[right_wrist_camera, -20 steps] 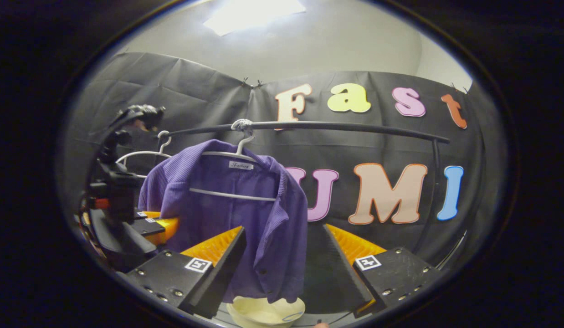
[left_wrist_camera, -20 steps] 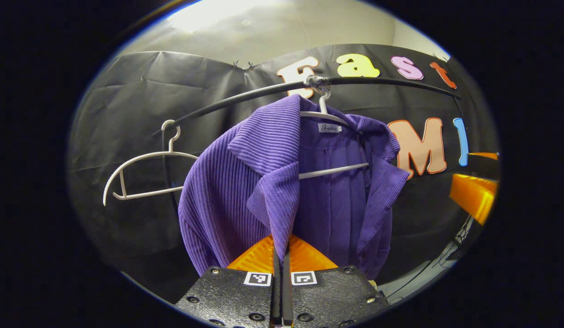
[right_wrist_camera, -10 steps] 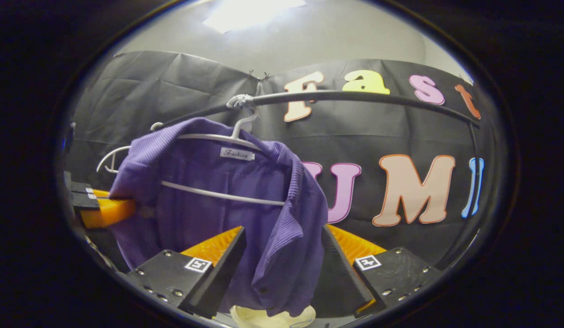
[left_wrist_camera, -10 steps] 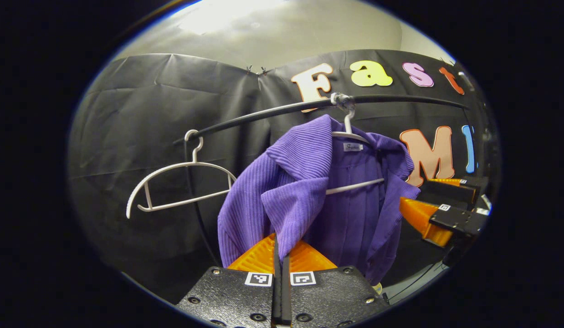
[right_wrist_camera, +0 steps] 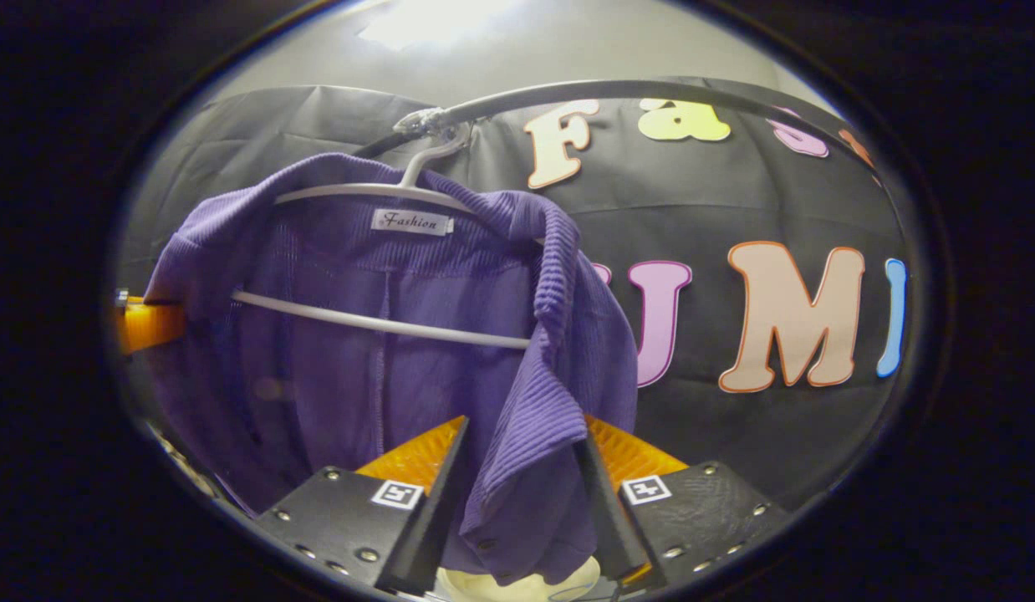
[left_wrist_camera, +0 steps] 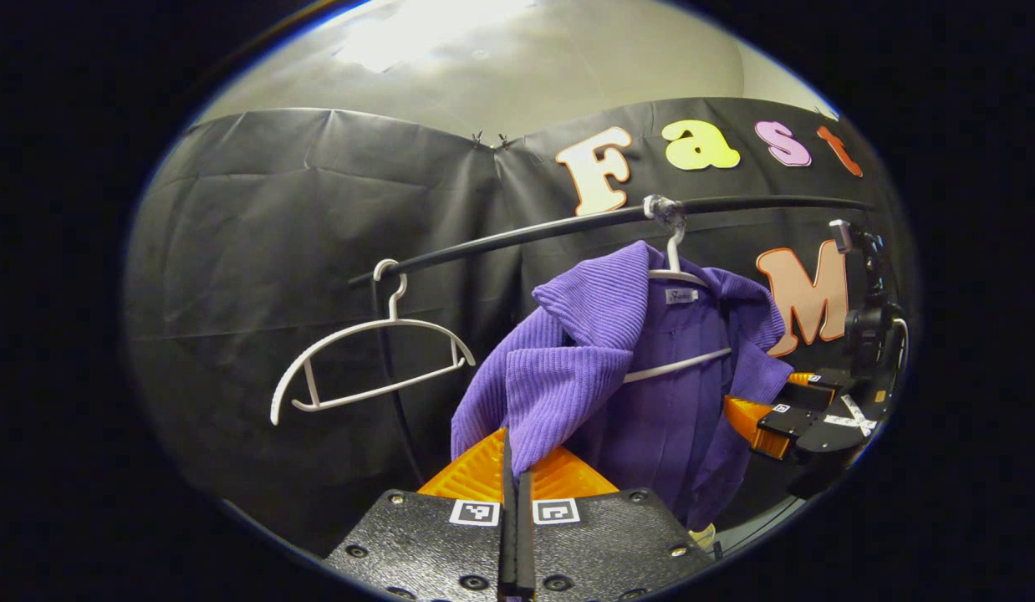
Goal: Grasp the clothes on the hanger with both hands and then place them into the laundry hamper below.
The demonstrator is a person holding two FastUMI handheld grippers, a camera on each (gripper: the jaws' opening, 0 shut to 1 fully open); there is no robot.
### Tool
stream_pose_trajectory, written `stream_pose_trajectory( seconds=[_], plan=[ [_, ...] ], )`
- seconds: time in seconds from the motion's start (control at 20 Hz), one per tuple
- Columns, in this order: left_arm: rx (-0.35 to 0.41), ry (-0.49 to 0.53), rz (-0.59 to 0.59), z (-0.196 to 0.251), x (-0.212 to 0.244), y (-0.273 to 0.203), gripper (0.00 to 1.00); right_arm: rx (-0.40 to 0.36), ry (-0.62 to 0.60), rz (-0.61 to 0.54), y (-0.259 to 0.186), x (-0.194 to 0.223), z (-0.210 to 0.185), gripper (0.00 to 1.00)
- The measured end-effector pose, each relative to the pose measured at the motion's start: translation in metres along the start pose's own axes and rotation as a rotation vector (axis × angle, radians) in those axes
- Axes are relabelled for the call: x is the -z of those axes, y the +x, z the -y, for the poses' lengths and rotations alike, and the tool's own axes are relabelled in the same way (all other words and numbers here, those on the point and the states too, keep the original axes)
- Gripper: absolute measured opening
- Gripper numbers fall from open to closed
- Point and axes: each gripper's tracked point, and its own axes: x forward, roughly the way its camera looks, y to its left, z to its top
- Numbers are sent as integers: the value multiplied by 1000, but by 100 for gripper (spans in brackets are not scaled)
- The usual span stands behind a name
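Observation:
A purple ribbed shirt (left_wrist_camera: 651,393) hangs on a white hanger (left_wrist_camera: 676,365) from a black rail (left_wrist_camera: 526,234). My left gripper (left_wrist_camera: 515,456) is shut on the shirt's left front flap, which is pulled out towards the camera. In the right gripper view the shirt (right_wrist_camera: 359,376) is close up on its hanger (right_wrist_camera: 375,322). The shirt's right front edge hangs between the fingers of my right gripper (right_wrist_camera: 522,435), which stand narrowly apart around it. The right gripper (left_wrist_camera: 764,418) also shows at the shirt's far edge in the left gripper view. A pale cream container (right_wrist_camera: 517,581) peeks out below the hem.
An empty white hanger (left_wrist_camera: 371,351) hangs farther left on the same rail. The rail (right_wrist_camera: 609,86) arcs overhead in the right gripper view. Black booth cloth stands behind everything. One finger of the left gripper (right_wrist_camera: 145,322) pokes in at the shirt's left side.
The left gripper pulled back with the flap, so the shirt now sits farther right and smaller. The right gripper moved in close, and its fingers narrowed around the right front edge.

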Motion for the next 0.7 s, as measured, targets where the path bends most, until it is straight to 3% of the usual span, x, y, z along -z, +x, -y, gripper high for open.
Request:
stream_pose_trajectory(
  seconds=[0.05, 0.2, 0.25, 0.35, 0.5, 0.7],
  plan=[
    [-7, 0, 3, -3, -2, 0, 0, 14, -8, -1, 1, 1, 2, 63],
    [-32, 5, 20, -12, -9, -2, 2, 8, -32, -13, 5, 3, -4, 23],
    [-38, 6, 26, -14, -12, -2, 0, 33, -55, -30, 7, 8, -1, 24],
    [-53, 4, 33, -19, -16, -1, 0, 52, -72, -63, 6, 11, 5, 2],
    [-76, -9, 41, -28, -22, -3, 2, 64, -75, -66, 4, 7, 8, 4],
    [-104, -32, 51, -41, -32, 1, 0, 147, -136, -36, -1, -9, 32, 3]
  ],
)
